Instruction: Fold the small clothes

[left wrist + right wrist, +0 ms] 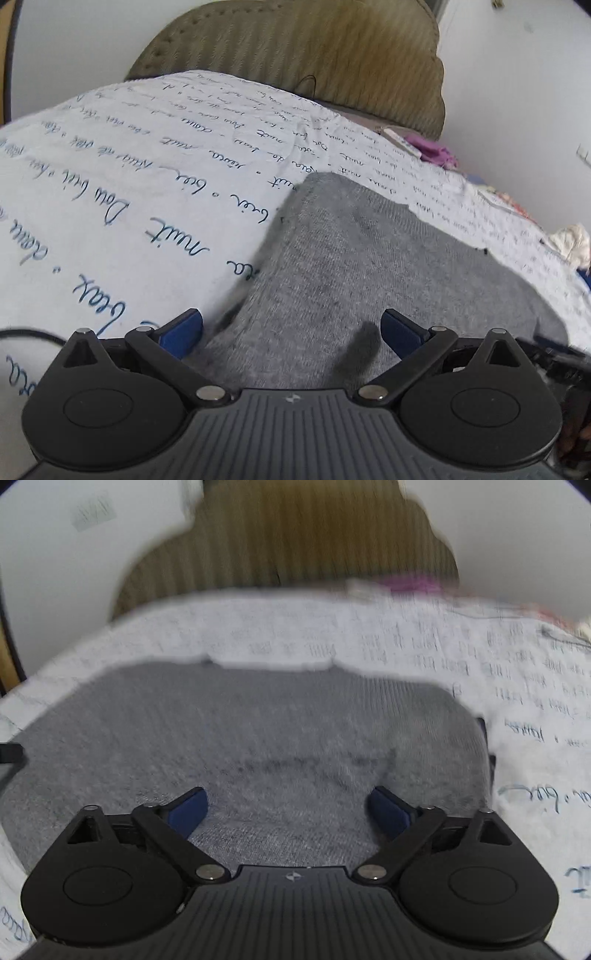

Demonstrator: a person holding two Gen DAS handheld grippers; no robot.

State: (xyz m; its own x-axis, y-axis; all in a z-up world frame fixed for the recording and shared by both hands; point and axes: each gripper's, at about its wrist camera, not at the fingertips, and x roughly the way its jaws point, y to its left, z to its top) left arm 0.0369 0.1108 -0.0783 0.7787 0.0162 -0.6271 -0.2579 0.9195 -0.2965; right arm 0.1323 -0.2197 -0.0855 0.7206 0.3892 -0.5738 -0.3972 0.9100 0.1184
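Left hand-held gripper [291, 334]: jaws spread wide, nothing pressed between the blue pads; grey knit cloth is seen beneath the gap, at 12 o'clock from the body.

Grey knit garment [369, 266]: laid flat on the bed sheet [122, 206], a white sheet printed with blue handwriting; its near-left edge runs from 7 to 12 o'clock in the left wrist view. The kind of garment cannot be told.

Right hand-held gripper [288, 812]: jaws likewise apart and empty, held over the garment's middle; the garment's far edge is seen at 12 o'clock, a rounded corner at 2 o'clock.

Step judged in hand: between folds, neither gripper holding cloth. The next move is judged to call for an edge or corner to be pinched by each gripper and carried over.

Headboard [295, 48]: olive, padded, at 12 o'clock. Purple item [432, 147] and pale cloth [570, 243] at 2 to 3 o'clock, unidentified.

Hard to make out: the right wrist view is smeared; the garment's near edge is hidden under both gripper bodies; fold lines are uncertain.
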